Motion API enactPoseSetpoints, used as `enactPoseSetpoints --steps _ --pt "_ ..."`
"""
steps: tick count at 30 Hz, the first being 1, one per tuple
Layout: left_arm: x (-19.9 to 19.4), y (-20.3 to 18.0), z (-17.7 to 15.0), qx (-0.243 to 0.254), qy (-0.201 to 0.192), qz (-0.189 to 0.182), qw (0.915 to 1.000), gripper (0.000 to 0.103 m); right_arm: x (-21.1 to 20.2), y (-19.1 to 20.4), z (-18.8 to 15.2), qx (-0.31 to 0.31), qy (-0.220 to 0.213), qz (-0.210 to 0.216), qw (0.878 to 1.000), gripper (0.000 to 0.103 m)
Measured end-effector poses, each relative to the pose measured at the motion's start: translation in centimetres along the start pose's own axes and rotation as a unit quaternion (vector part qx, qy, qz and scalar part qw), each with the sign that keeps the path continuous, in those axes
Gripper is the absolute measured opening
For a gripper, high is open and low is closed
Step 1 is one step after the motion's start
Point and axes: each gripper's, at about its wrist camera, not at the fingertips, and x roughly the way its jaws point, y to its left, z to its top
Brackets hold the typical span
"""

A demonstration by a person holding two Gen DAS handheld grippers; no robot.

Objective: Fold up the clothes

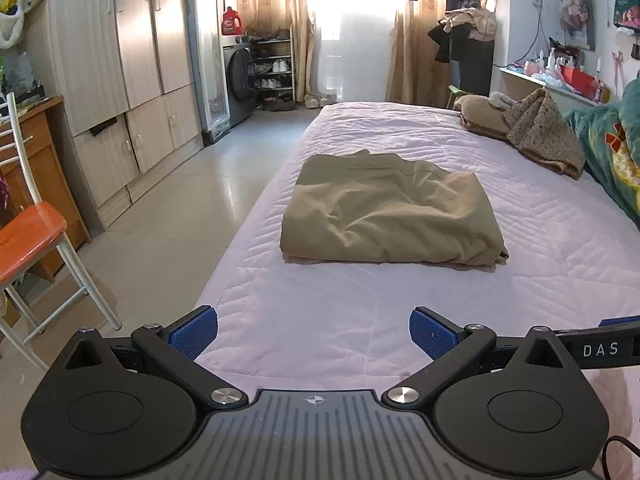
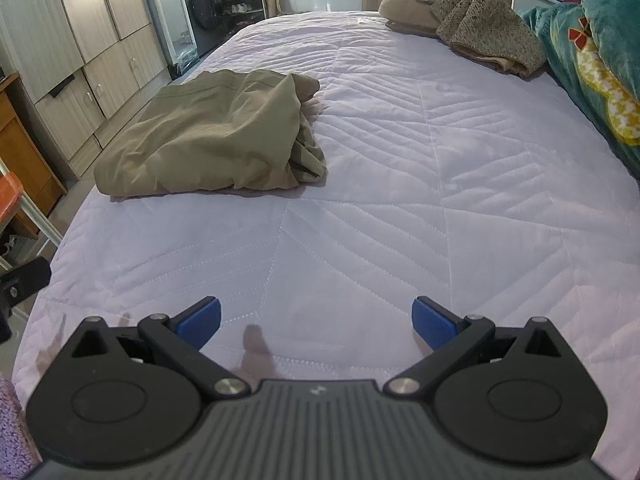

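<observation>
Khaki soft-fabric garment (image 1: 390, 210), folded on the pink quilted bed (image 1: 500, 292): light, limp, likely best pinched at its corners; left gripper (image 1: 313, 334) and right gripper (image 2: 316, 322) fingers spread wide, empty.

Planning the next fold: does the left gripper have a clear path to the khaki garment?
Probably yes: the left gripper has open jaws, with only bare quilt before the khaki garment.

- My bed (image 1: 360, 300), under a pale quilted cover, runs ahead toward 12 o'clock.
- Bright curtained window (image 1: 352, 20) at 12.
- Wooden wardrobes (image 1: 120, 48) at 10, washing machine (image 1: 240, 80) and shoe rack (image 1: 276, 68) at 11.
- Orange chair (image 1: 28, 236) at 9 on pale floor tiles (image 1: 172, 220).
</observation>
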Motion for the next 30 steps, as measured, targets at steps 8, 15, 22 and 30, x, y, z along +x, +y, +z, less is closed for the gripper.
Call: enactPoseSetpoints --steps 8,15,22,30 --pt "-0.04 -0.02 -0.13 -0.004 0.002 -0.005 1.0000 0.103 0.04 -0.10 -0.03 0.000 0.001 0.002 1.000 0.103" --pt "-0.03 -0.09 -0.13 -0.003 0.003 -0.005 1.0000 0.103 0.22 -0.18 -0.17 0.007 0.005 0.005 1.000 0.103" --pt "0.12 -0.03 -0.21 -0.005 0.006 -0.004 1.0000 0.103 0.42 -0.22 -0.33 0.013 0.009 0.007 1.000 0.103" --pt "0.12 -0.56 -0.35 0.009 0.003 0.002 1.0000 0.103 0.60 -0.32 -0.49 0.018 0.014 0.009 1.000 0.103"
